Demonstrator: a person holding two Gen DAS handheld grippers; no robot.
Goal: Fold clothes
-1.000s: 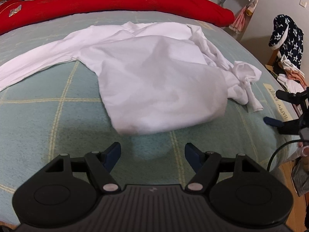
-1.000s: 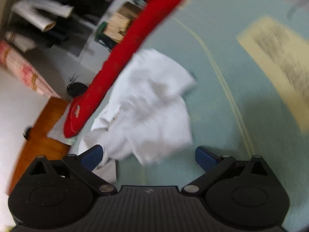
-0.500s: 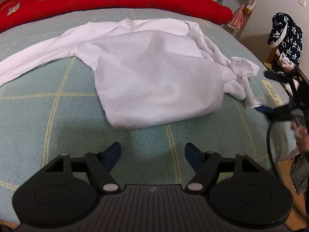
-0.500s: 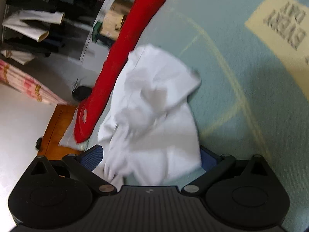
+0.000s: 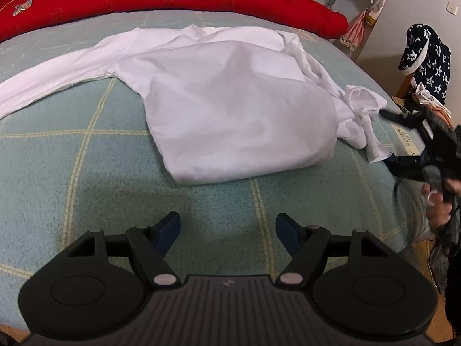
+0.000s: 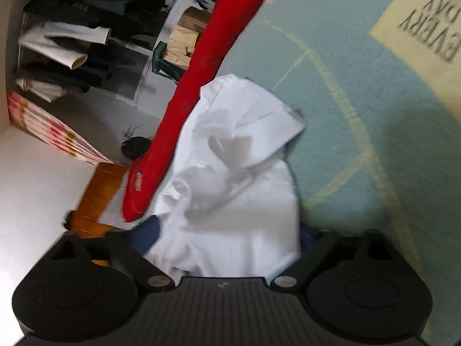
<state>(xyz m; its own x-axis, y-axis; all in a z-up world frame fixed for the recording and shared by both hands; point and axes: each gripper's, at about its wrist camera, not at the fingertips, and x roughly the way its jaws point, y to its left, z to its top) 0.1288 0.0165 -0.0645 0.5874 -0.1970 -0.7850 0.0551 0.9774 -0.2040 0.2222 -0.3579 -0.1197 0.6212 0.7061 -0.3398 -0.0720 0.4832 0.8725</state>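
A white long-sleeved shirt point(image 5: 230, 109) lies spread on the teal checked blanket point(image 5: 86, 173). One sleeve point(image 5: 52, 77) stretches out to the left; the other sleeve point(image 5: 360, 106) is crumpled at the right. My left gripper point(image 5: 227, 227) hovers open above bare blanket, short of the shirt's hem, nothing between its fingers. My right gripper point(image 5: 388, 135) sits at the crumpled sleeve. In the right wrist view its jaws point(image 6: 227, 236) are closing, with the bunched sleeve cloth point(image 6: 230, 187) filling the gap between the blue pads.
A long red bolster point(image 5: 173, 3) lies across the far side of the bed. A hand point(image 5: 438, 204) holds the right gripper at the bed's right edge. A star-patterned garment point(image 5: 423, 49) hangs beyond that edge. Hanging clothes point(image 6: 72, 43) are seen past the bolster.
The right gripper has moved in over the crumpled sleeve, and the cloth now sits between its narrowing jaws. The left gripper has stayed put and open.
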